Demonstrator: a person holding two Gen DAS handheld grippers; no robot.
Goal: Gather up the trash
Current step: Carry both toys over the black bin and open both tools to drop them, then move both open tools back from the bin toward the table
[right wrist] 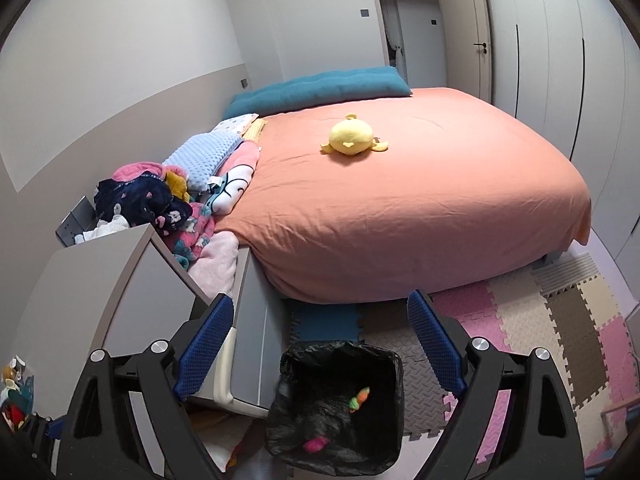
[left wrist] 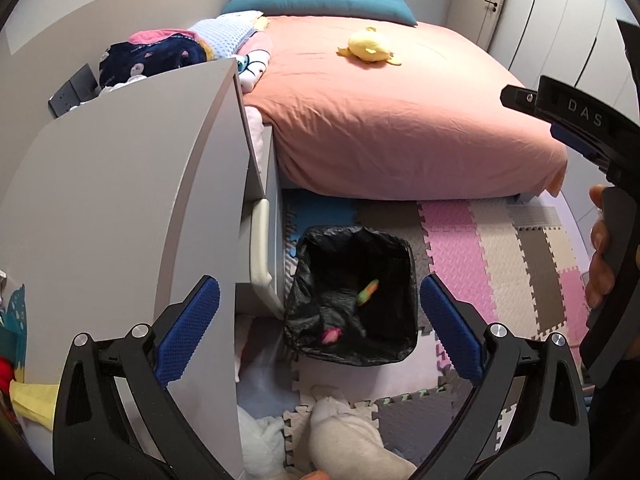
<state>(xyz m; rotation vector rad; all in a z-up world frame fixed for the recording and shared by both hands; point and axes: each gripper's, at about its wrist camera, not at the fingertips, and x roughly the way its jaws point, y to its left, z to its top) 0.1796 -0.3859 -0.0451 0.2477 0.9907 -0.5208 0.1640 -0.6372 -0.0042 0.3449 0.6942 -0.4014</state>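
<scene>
Left gripper (left wrist: 320, 332) jaws spread wide, nothing between the pads, hanging right above the trash bin (left wrist: 404, 344); right gripper (right wrist: 320, 344) likewise wide apart and empty over the same bin, so both look to be at the drop spot. Bin has a black liner, sits on the foam mat (left wrist: 460, 240) beside the grey nightstand (left wrist: 120, 200), within easy reach. Inside: orange-green scrap (left wrist: 368, 291) and pink scrap (left wrist: 332, 335), already binned. Bed (left wrist: 380, 120) with yellow plush (left wrist: 368, 49) beyond, untouched

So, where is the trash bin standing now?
The trash bin stands on the foam floor mats, low in the middle of both wrist views, beside the grey nightstand and just before the bed.
</scene>
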